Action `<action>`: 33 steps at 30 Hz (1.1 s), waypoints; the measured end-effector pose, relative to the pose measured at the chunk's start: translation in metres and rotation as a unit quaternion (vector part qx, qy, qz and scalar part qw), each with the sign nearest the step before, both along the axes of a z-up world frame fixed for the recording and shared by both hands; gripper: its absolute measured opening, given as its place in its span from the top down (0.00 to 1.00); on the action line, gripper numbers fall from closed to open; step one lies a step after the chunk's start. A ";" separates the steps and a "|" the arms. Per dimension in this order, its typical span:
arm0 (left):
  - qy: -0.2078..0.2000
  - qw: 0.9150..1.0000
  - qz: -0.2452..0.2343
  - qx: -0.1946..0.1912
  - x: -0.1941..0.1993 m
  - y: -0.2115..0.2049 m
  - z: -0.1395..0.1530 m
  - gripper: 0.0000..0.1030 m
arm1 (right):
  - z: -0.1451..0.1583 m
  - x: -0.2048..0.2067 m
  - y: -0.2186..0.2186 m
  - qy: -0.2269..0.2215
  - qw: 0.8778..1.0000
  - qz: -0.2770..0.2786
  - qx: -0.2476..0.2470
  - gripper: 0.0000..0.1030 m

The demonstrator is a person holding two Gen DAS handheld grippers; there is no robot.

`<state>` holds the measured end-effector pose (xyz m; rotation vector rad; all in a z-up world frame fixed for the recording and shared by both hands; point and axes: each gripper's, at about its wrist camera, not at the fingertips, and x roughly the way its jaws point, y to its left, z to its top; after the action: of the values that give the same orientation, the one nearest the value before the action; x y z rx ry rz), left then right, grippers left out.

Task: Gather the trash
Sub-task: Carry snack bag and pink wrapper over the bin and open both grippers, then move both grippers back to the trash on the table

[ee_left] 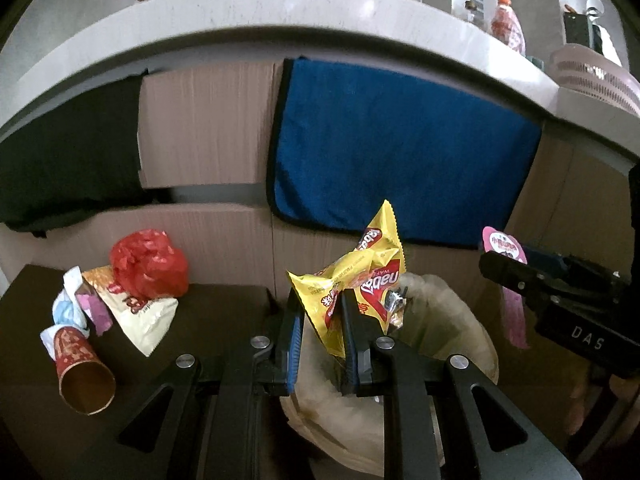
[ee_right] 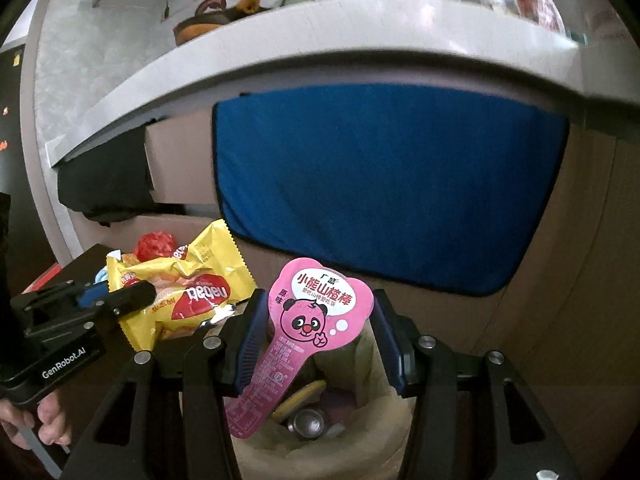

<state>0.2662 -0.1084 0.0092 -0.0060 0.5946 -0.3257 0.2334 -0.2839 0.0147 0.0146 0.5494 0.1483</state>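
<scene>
My left gripper point(ee_left: 320, 304) is shut on a yellow Nabati wafer wrapper point(ee_left: 360, 276) and holds it over the lined trash bin point(ee_left: 448, 320). The wrapper also shows in the right wrist view point(ee_right: 188, 296). My right gripper point(ee_right: 320, 312) is wide open above the same bin point(ee_right: 384, 408). A pink panda snack wrapper point(ee_right: 316, 320) sits between its jaws, leaning on the left pad; I cannot tell if it is loose. It also shows in the left wrist view point(ee_left: 505, 245). The bin holds a can point(ee_right: 307, 423) and other trash.
More trash lies on the dark table point(ee_left: 224, 320) at left: a red plastic bag point(ee_left: 150, 263), a white snack packet point(ee_left: 142, 312), a red paper cup point(ee_left: 82, 372), crumpled paper point(ee_left: 70, 300). A blue towel point(ee_left: 396, 148) hangs under the counter edge behind.
</scene>
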 end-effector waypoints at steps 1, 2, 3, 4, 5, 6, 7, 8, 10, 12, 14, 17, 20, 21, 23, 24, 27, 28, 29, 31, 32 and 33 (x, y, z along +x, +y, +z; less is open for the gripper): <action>0.004 1.000 -0.001 -0.001 0.002 0.000 -0.002 0.82 | -0.003 0.002 0.000 0.004 1.000 -0.001 0.002 0.53; 0.007 1.000 -0.001 -0.001 0.003 0.000 -0.003 0.82 | -0.007 0.004 0.000 0.008 1.000 -0.001 0.002 0.53; 0.011 1.000 -0.002 -0.002 0.004 0.001 -0.005 0.82 | -0.009 0.005 0.000 0.010 1.000 0.000 0.003 0.53; 0.016 1.000 -0.002 -0.004 0.006 0.001 -0.006 0.82 | -0.012 0.007 0.000 0.014 1.000 -0.001 0.003 0.53; 0.019 1.000 -0.002 -0.005 0.007 0.001 -0.008 0.82 | -0.014 0.008 0.000 0.015 1.000 -0.001 0.004 0.53; 0.022 1.000 -0.002 -0.005 0.008 0.002 -0.009 0.82 | -0.015 0.010 0.000 0.017 1.000 0.000 0.005 0.53; 0.024 1.000 -0.002 -0.006 0.009 0.002 -0.011 0.82 | -0.017 0.012 0.001 0.020 1.000 0.000 0.005 0.53; 0.026 1.000 -0.002 -0.007 0.009 0.003 -0.012 0.82 | -0.019 0.013 0.001 0.021 1.000 0.000 0.006 0.53; 0.030 1.000 -0.002 -0.009 0.011 0.004 -0.013 0.82 | -0.022 0.017 0.003 0.025 1.000 0.000 0.006 0.53; 0.033 0.999 -0.001 -0.010 0.012 0.004 -0.015 0.82 | -0.025 0.020 0.004 0.028 1.000 0.000 0.006 0.53; 0.038 0.999 -0.003 -0.012 0.013 0.003 -0.017 0.82 | -0.027 0.022 0.005 0.031 0.999 0.000 0.007 0.53; 0.045 0.999 -0.007 -0.014 0.014 0.001 -0.021 0.82 | -0.030 0.025 0.005 0.036 0.999 -0.001 0.009 0.53; 0.052 0.998 -0.010 -0.018 0.016 0.000 -0.024 0.82 | -0.032 0.026 0.003 0.040 0.999 -0.006 0.012 0.53; 0.055 0.998 -0.011 -0.019 0.018 -0.001 -0.026 0.81 | -0.032 0.026 0.002 0.041 0.999 -0.006 0.015 0.53; 0.062 0.998 -0.015 -0.022 0.018 -0.002 -0.028 0.81 | -0.033 0.027 0.001 0.044 0.999 -0.007 0.019 0.53; 0.066 0.997 -0.020 -0.025 0.019 -0.003 -0.030 0.81 | -0.034 0.028 0.001 0.045 0.999 -0.008 0.018 0.53; 0.082 0.995 -0.040 -0.049 0.025 -0.001 -0.034 0.65 | -0.038 0.029 -0.001 0.052 0.998 -0.012 0.021 0.52; 0.087 0.994 -0.043 -0.056 0.027 0.002 -0.034 0.62 | -0.040 0.031 -0.002 0.057 0.998 -0.014 0.025 0.52; 0.090 0.993 -0.046 -0.065 0.029 0.005 -0.034 0.59 | -0.042 0.032 -0.003 0.062 0.998 -0.014 0.029 0.51; 0.093 0.991 -0.046 -0.083 0.031 0.013 -0.031 0.56 | -0.046 0.033 -0.006 0.069 0.997 -0.014 0.034 0.49; 0.092 0.991 -0.042 -0.087 0.031 0.018 -0.029 0.55 | -0.046 0.032 -0.006 0.069 0.997 -0.016 0.034 0.48; 0.088 0.991 -0.034 -0.090 0.031 0.025 -0.026 0.55 | -0.047 0.032 -0.006 0.067 0.997 -0.018 0.034 0.48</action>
<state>0.2970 -0.0831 -0.0165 -0.1892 0.7405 -0.4474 0.2652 -0.2897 -0.0318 0.1012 0.6768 0.1306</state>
